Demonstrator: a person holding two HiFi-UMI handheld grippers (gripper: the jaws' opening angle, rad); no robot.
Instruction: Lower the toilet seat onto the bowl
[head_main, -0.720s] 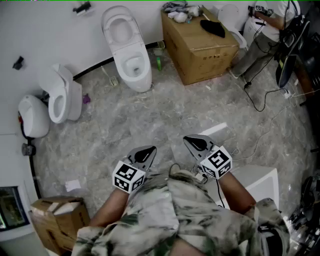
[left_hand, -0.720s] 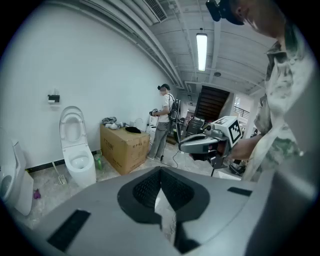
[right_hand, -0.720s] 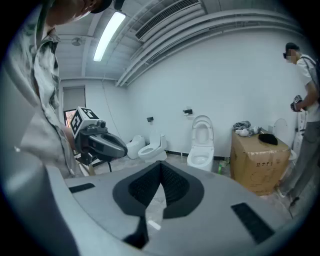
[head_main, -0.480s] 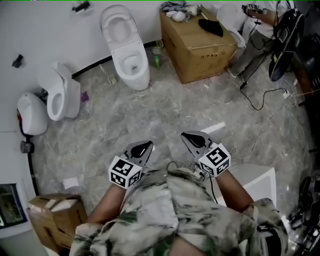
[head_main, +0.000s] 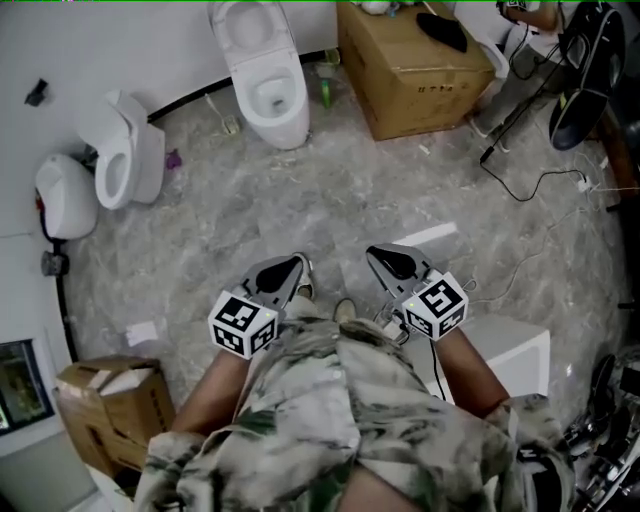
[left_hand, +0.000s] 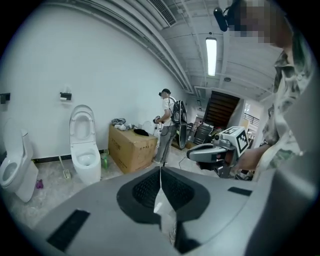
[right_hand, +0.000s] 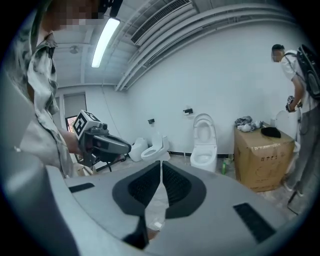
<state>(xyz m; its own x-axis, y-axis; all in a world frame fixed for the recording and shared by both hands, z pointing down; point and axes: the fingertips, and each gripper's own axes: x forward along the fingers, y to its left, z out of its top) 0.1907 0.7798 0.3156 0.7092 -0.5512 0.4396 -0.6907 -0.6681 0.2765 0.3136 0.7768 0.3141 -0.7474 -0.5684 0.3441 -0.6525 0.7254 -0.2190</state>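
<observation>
White toilet (head_main: 272, 95) stands against the far wall, its seat (head_main: 243, 25) raised upright, not on the bowl. Cardboard box (head_main: 415, 70) just to its right; second toilet (head_main: 128, 165) further left along the wall. Left tool (head_main: 280, 272) and right tool (head_main: 393, 262) side by side above grey marbled floor (head_main: 330, 210), close to the person's body, well apart from the toilet. Both tools' jaws pressed together, nothing between them.

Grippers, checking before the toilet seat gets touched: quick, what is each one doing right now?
Left gripper: jaws shut, holding nothing.
Right gripper: jaws shut, holding nothing.
</observation>
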